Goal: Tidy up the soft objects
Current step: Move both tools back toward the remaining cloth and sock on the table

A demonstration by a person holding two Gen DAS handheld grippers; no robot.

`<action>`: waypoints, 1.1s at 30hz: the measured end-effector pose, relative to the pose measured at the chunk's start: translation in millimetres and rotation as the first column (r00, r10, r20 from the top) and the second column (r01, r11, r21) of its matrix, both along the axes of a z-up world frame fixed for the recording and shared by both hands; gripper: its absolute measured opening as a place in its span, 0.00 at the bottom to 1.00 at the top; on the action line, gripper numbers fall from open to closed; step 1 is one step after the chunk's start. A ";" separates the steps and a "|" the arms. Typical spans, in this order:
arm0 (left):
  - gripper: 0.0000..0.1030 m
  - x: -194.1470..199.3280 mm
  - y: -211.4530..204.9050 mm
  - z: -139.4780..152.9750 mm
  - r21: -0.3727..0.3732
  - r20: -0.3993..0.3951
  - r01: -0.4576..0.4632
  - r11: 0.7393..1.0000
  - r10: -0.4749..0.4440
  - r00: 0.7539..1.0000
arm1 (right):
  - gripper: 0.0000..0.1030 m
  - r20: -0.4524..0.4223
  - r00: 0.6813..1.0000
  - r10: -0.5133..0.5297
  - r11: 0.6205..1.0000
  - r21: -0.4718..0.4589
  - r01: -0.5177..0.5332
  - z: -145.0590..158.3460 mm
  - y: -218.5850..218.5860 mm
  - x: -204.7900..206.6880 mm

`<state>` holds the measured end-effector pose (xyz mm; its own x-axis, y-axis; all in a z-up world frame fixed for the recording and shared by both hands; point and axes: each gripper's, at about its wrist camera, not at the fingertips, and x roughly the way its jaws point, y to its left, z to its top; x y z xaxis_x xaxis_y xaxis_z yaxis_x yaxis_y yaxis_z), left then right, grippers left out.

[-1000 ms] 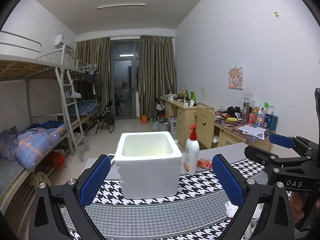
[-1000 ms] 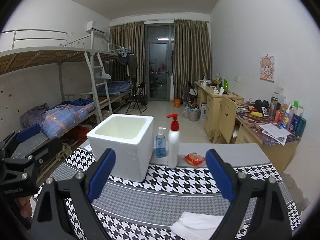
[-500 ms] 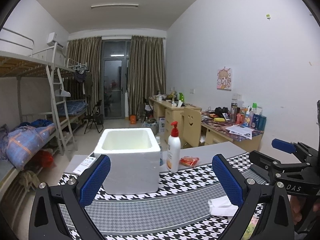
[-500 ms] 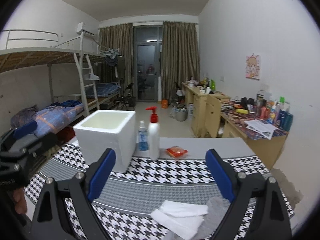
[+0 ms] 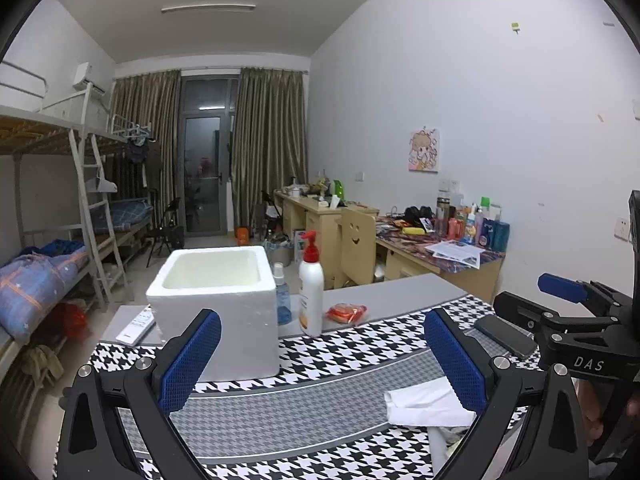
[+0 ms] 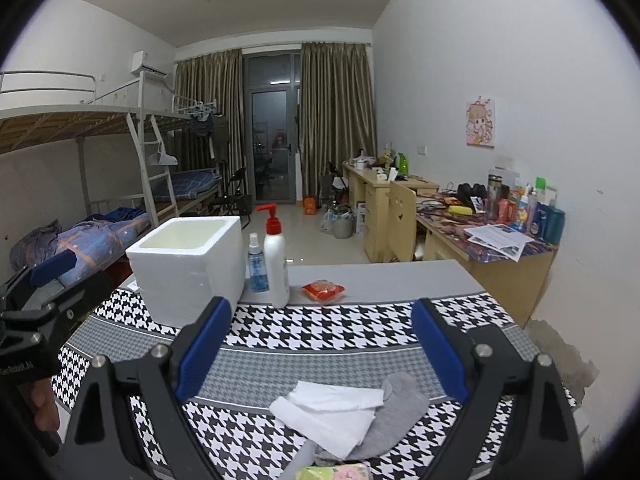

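A white cloth (image 6: 332, 414) lies folded on the houndstooth tablecloth (image 6: 320, 328), over a grey sock (image 6: 400, 408). A green floral packet (image 6: 332, 472) peeks in at the bottom edge. My right gripper (image 6: 320, 356) hovers open above and just behind this pile, nothing between its fingers. In the left wrist view the white cloth (image 5: 424, 404) lies low right, partly behind the right finger. My left gripper (image 5: 320, 364) is open and empty over the mat, in front of the empty white foam box (image 5: 216, 292). The foam box (image 6: 188, 268) stands at the left in the right wrist view.
A red-pump lotion bottle (image 6: 276, 256), a small blue spray bottle (image 6: 256, 260) and an orange packet (image 6: 324, 290) stand behind the mat. A black phone (image 5: 504, 334) lies at the right, a remote (image 5: 134, 326) left of the box. Desks, a chair and bunk beds fill the room.
Both grippers have pulled back and tilted down. The foam box and bottles look farther off, and the white cloth and grey sock have come into view below the right gripper.
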<state>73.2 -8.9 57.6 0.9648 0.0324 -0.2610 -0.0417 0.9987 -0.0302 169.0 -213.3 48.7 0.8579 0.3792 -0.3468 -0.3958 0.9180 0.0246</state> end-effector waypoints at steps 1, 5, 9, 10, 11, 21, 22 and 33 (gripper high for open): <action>0.99 0.7 -1.8 -0.6 0.001 -0.002 0.004 1.000 -0.004 1.000 | 0.91 -0.004 1.000 -0.004 1.000 -0.001 0.004 -0.9 -1.5 0.5; 0.99 4.4 -8.4 -4.2 -0.012 -0.012 0.026 1.000 -0.026 1.000 | 0.91 -0.016 1.000 -0.025 1.000 -0.007 0.025 -5.4 -7.8 2.3; 0.99 9.4 -19.5 -7.4 0.000 -0.010 0.039 0.999 -0.039 0.999 | 0.91 -0.011 0.999 -0.051 0.999 -0.019 0.051 -9.1 -14.8 1.2; 0.99 12.0 -21.9 -8.9 -0.004 -0.018 0.050 0.999 -0.050 0.999 | 0.91 -0.011 0.998 -0.057 0.998 -0.020 0.056 -10.1 -16.8 0.9; 0.99 14.1 -23.4 -10.2 -0.007 -0.024 0.056 0.998 -0.056 0.998 | 0.91 -0.013 0.998 -0.064 0.998 -0.020 0.063 -11.1 -19.2 1.5; 0.99 32.4 -39.4 -28.5 -0.015 -0.086 0.127 0.992 -0.128 0.988 | 0.91 -0.065 0.992 -0.106 0.994 -0.018 0.105 -26.7 -36.7 8.4; 0.99 34.6 -40.2 -29.9 -0.016 -0.091 0.129 0.992 -0.130 0.987 | 0.91 -0.069 0.992 -0.107 0.994 -0.015 0.107 -27.5 -37.7 9.2; 0.99 48.7 -51.5 -43.7 -0.022 -0.133 0.153 0.988 -0.155 0.979 | 0.91 -0.104 0.986 -0.131 0.991 -0.024 0.129 -39.9 -47.3 18.1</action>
